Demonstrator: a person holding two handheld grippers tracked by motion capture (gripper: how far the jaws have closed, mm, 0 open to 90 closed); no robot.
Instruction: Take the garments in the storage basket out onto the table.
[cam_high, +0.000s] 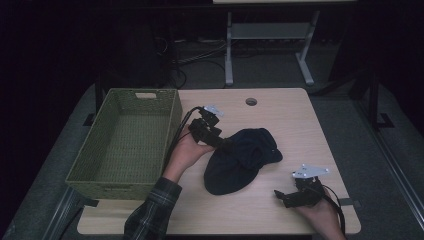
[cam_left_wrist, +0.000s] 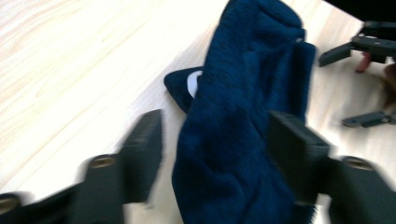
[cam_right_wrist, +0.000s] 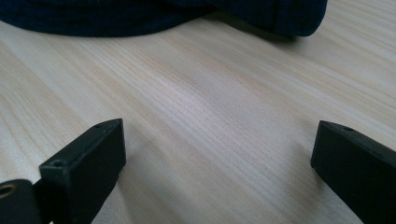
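While green basket (cam_high: 125, 145) sits empty, left gripper (cam_left_wrist: 219, 154) fingers straddle navy cloth (cam_high: 240, 160); right gripper (cam_right_wrist: 219, 163) fingers spread.

A dark navy-blue knitted cloth (cam_high: 240, 160) with a fine ribbed weave lies on the pale, light-wood-grain worktop (cam_high: 300, 130). The woven rectangular basket (cam_high: 125, 140) is olive green. Both claws, left (cam_high: 227, 145) and right (cam_high: 279, 196), are matte black, each topped by a grey plate. The person's sleeve (cam_high: 152, 212) is dark green plaid.

Left gripper (cam_left_wrist: 215, 140) jaws motion-blurred; navy cloth (cam_left_wrist: 247, 116) cut off at bottom edge.
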